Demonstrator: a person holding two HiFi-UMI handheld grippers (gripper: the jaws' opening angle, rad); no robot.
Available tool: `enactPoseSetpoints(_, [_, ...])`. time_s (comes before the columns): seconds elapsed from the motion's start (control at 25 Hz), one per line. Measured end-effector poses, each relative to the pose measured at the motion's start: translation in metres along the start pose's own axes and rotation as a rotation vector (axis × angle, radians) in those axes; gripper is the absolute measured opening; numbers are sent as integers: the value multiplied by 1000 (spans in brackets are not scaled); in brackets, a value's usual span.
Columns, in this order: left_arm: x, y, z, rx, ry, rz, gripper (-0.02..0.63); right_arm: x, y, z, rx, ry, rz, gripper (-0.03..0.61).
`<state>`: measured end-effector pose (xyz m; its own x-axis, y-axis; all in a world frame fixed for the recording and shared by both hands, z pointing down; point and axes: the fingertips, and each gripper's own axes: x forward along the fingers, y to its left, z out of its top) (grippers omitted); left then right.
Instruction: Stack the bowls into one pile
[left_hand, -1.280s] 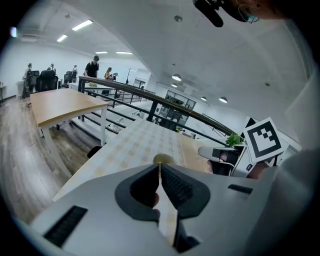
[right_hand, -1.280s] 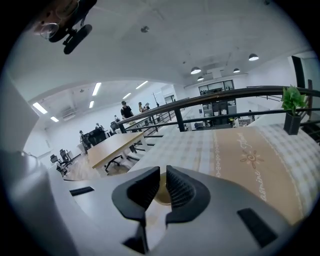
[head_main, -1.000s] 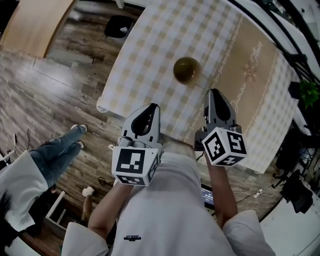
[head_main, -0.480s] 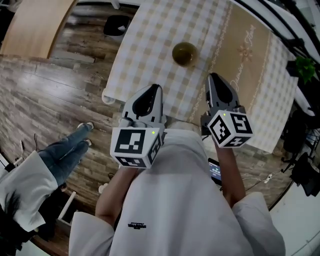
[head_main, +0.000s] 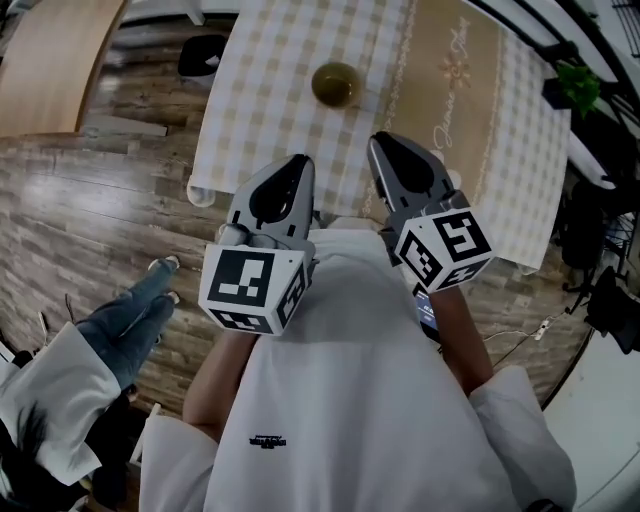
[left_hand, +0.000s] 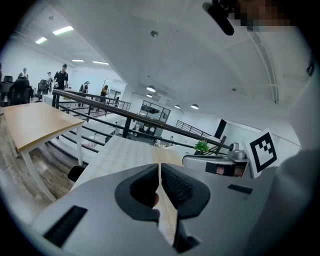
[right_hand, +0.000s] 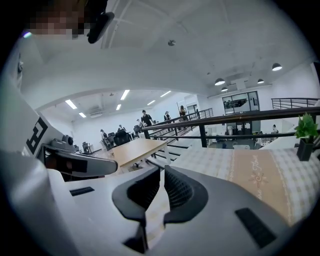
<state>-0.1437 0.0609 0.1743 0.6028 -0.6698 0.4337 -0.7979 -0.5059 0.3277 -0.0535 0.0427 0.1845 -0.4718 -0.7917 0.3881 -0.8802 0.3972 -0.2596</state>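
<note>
One bowl (head_main: 336, 84), left gripper (head_main: 303, 160), right gripper (head_main: 374, 140)

"Where is the bowl (head_main: 337, 84)?"

"On the table (head_main: 270, 90), in front of my two claws and well apart from them. My left claw (head_main: 300, 162) is just beside my right claw (head_main: 378, 142)."

"What else?"

"A plant (head_main: 572, 85) stands off to the right. Another table (head_main: 50, 60) is off to the left."
</note>
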Motion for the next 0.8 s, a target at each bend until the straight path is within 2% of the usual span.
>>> enactPoseSetpoints(0.28, [-28,-22,0,45,-30,-41,32,-32,35,0,-83,-38,-32,40])
enactPoseSetpoints(0.56, [-34,-20,-2,45,-46,-27,32,-42,53,-13,-79,-40,-30,40])
enactPoseSetpoints(0.8, [-35,-30,-1,78,-47,-38,32,-48,61,-16,-65,-39,-25,40])
